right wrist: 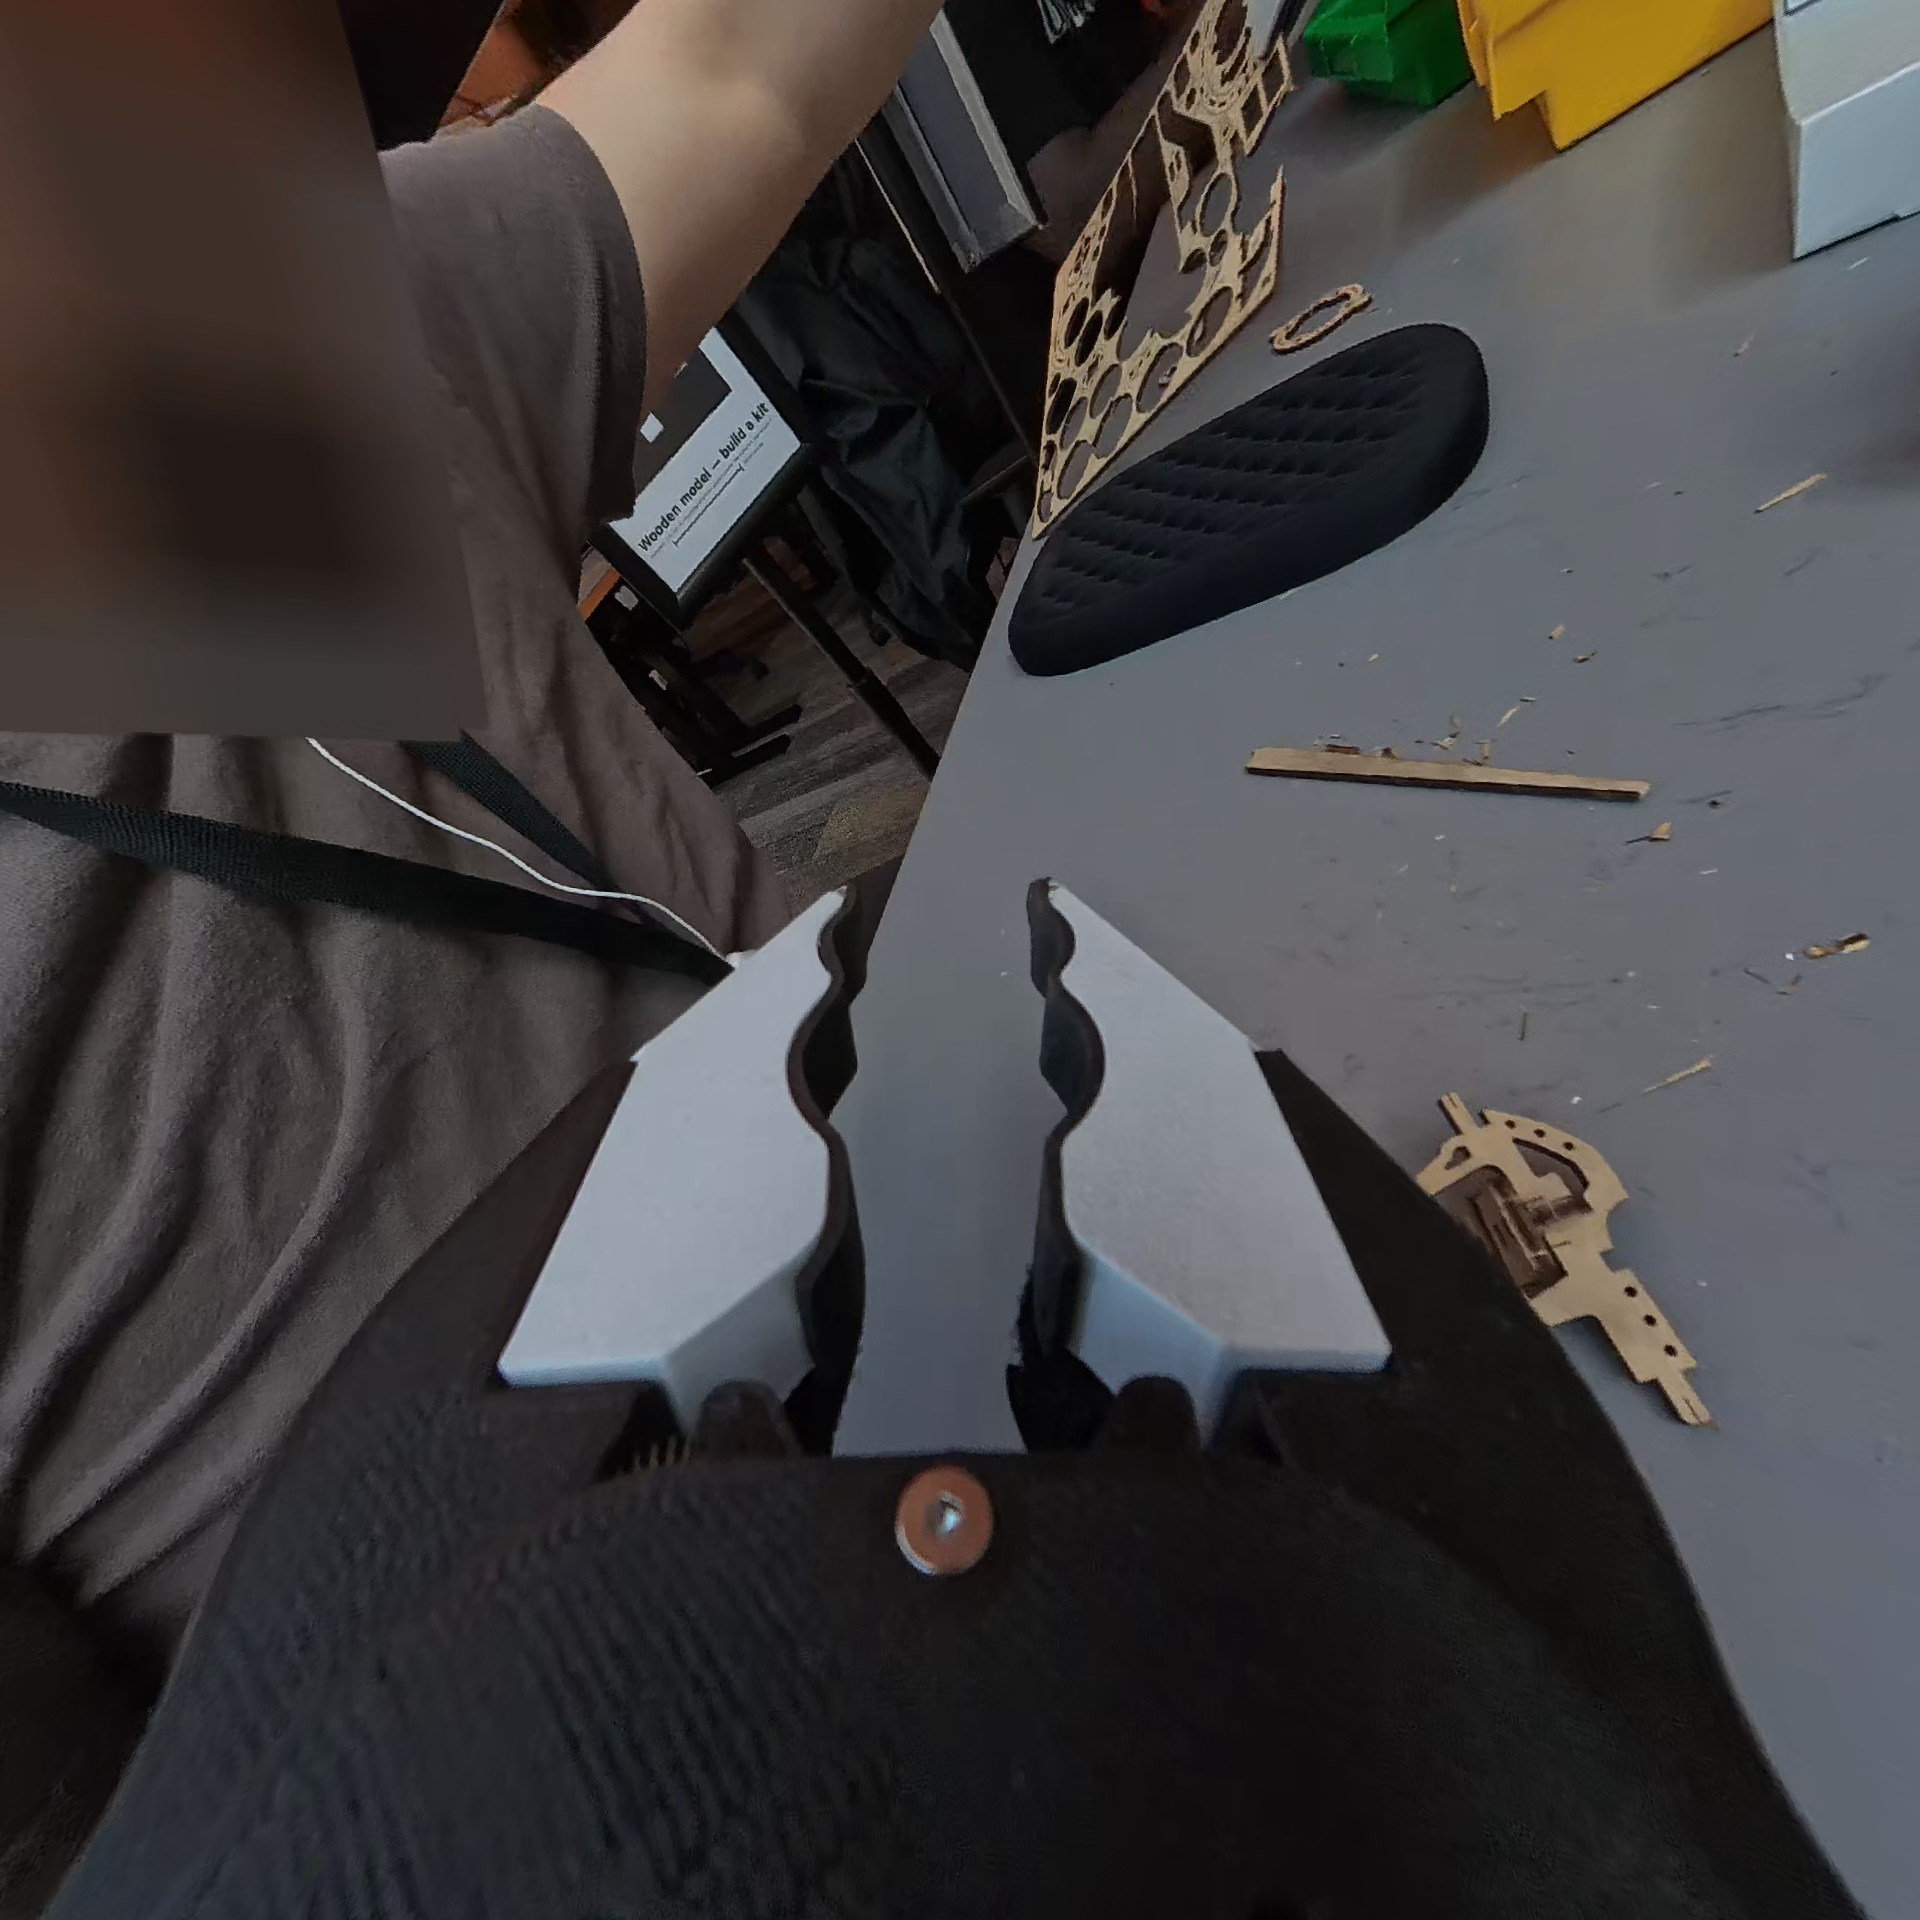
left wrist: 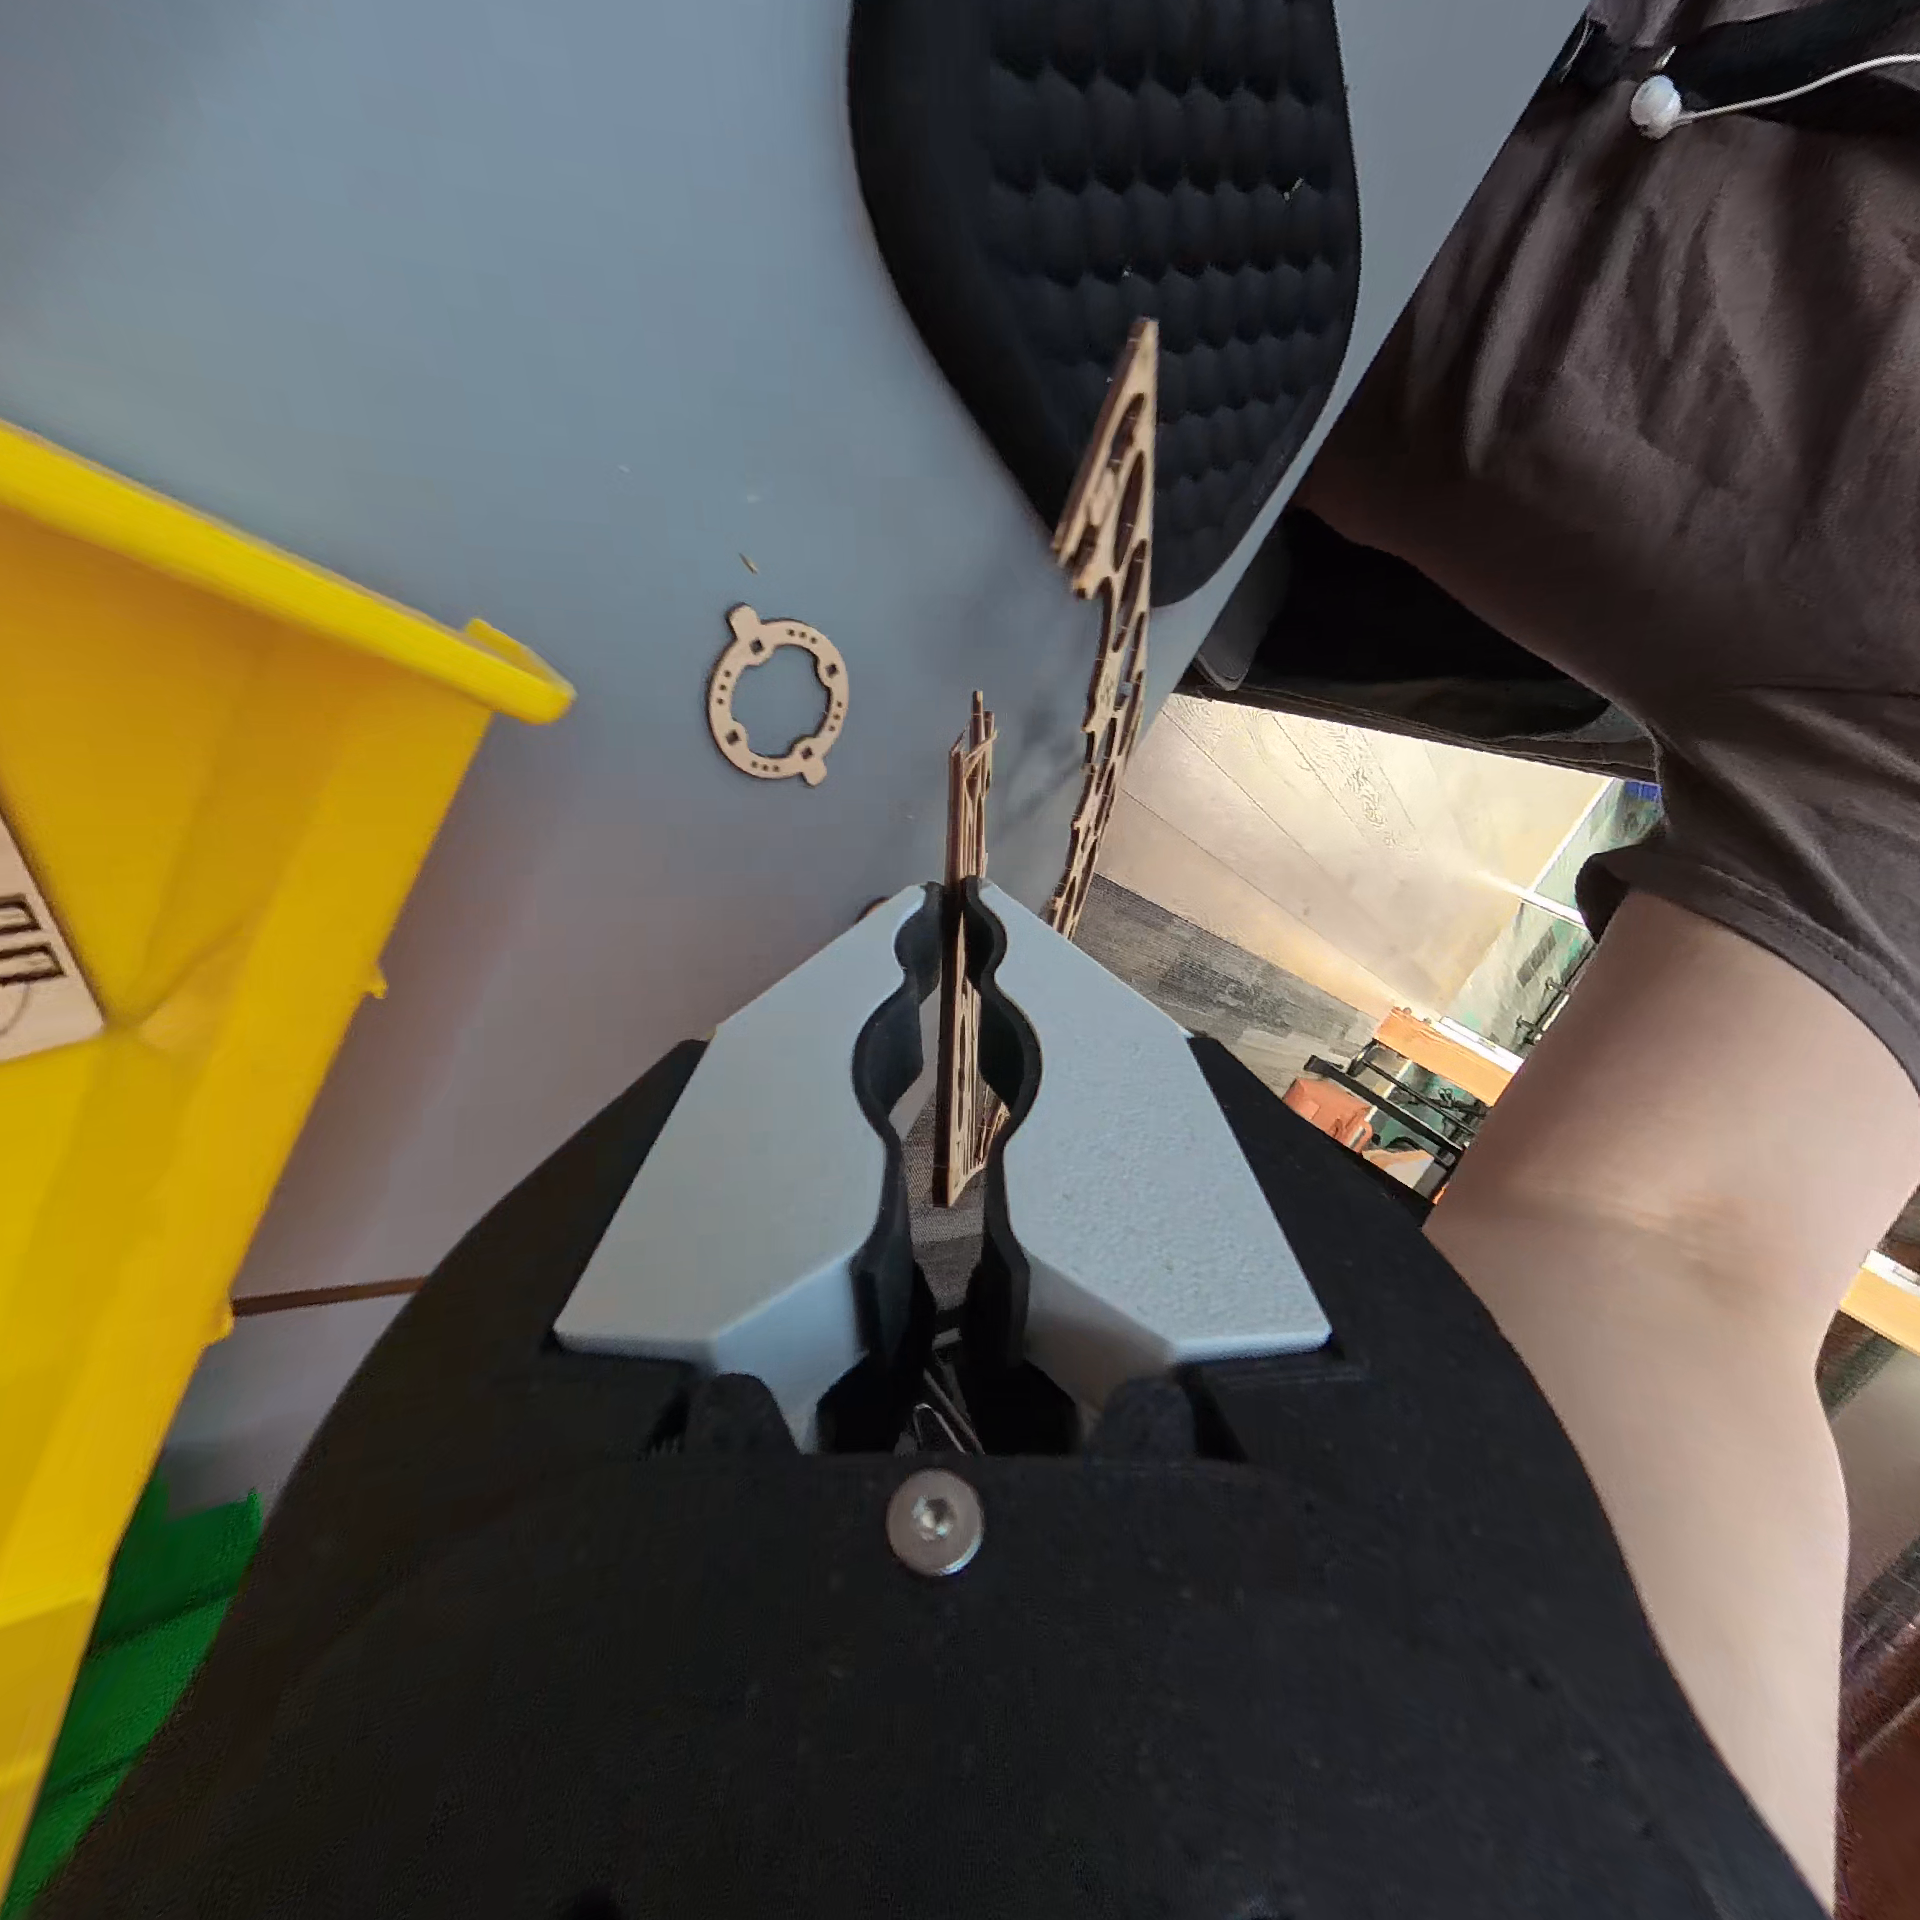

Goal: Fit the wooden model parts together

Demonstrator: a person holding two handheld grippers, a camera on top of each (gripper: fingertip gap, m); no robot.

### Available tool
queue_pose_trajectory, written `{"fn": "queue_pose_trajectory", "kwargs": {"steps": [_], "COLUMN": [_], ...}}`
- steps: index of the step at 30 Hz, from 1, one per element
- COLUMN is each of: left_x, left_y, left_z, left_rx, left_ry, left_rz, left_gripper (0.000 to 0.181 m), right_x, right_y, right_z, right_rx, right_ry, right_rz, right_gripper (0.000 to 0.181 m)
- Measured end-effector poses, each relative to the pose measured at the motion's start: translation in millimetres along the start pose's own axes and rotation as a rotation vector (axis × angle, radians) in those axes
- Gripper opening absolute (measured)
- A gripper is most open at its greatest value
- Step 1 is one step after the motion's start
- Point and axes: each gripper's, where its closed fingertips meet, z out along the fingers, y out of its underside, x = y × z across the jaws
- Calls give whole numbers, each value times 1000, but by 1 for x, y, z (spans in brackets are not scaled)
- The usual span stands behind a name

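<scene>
My left tool (left wrist: 948, 894) is pinched tight on a thin laser-cut wooden piece (left wrist: 961, 987), held edge-on between the black wavy pads so I see mostly its dark burnt edge; it runs from deep between the fingers to a little past the tips. Just beyond it, the punched-out wooden sheet (left wrist: 1117, 582) lies with one end across the black textured pad (left wrist: 1112, 260) and hangs over the rim of the grey tabletop (left wrist: 468, 312). A flat wooden ring with two small tabs (left wrist: 777, 694) lies on the tabletop, apart from the held piece and between it and the yellow bin (left wrist: 187, 779). A green bin (left wrist: 145, 1621) peeks out at the lower left. The person's leg and dark shorts fill the right side.

My right tool (right wrist: 943, 914) stands wide and holds nothing, its fingers straddling the near edge of the tabletop (right wrist: 1558, 935). To its right lies a partly assembled wooden part (right wrist: 1538, 1226) with a curved perforated top and a notched stem, flat on the surface and close beside the tool's body. Further off lies a long narrow wooden strip (right wrist: 1444, 774), with splinters and chips scattered around it. The black pad (right wrist: 1257, 509) sits at the edge, the wooden sheet (right wrist: 1153, 281) propped partly on it, and the tabbed ring (right wrist: 1320, 319) just beyond the pad. Yellow (right wrist: 1600, 62) and green (right wrist: 1382, 42) bins and a white box (right wrist: 1849, 135) sit at the far end.
</scene>
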Motion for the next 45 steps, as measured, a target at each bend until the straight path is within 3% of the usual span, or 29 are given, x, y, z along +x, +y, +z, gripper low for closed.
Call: {"fn": "queue_pose_trajectory", "kwargs": {"steps": [7,13,16,18,22,25,28,30,35,40,41,42,45], "left_x": [-41,-60,-54,-33,24,80,126,148,199,218,220,224,230], "left_y": [-11,-16,-26,-42,-57,-62,-78,-95,-139,-174,-179,-184,-198], "left_z": [19,17,4,-17,-58,-51,-20,11,66,101,105,108,111], "left_rx": [143,283,419,613,1024,1271,1463,1487,1528,1461,1453,1452,1480], "left_ry": [-21,-170,-257,-314,-561,-718,-749,-700,-596,-526,-510,-488,-388], "left_rz": [27,32,55,124,237,314,320,296,340,346,348,351,324], "left_gripper": [12,20,20,20,21,22,27,34,31,30,29,28,26], "right_x": [1,-2,2,3,13,20,21,21,35,50,51,50,50], "right_y": [2,-8,-11,-16,-26,-15,4,17,48,53,53,53,54], "right_z": [2,-2,-1,-1,-8,-10,-2,7,27,34,35,36,31], "right_rx": [-11,32,36,47,80,49,-38,-115,-316,-356,-345,-342,-355], "right_ry": [-22,-20,65,179,491,641,676,689,735,757,745,728,735], "right_rz": [-11,-56,-124,-220,-355,-329,-293,-284,-266,-259,-234,-218,-253], "right_gripper": [30,30,30,35,41,41,40,37,32,24,24,12,8]}}
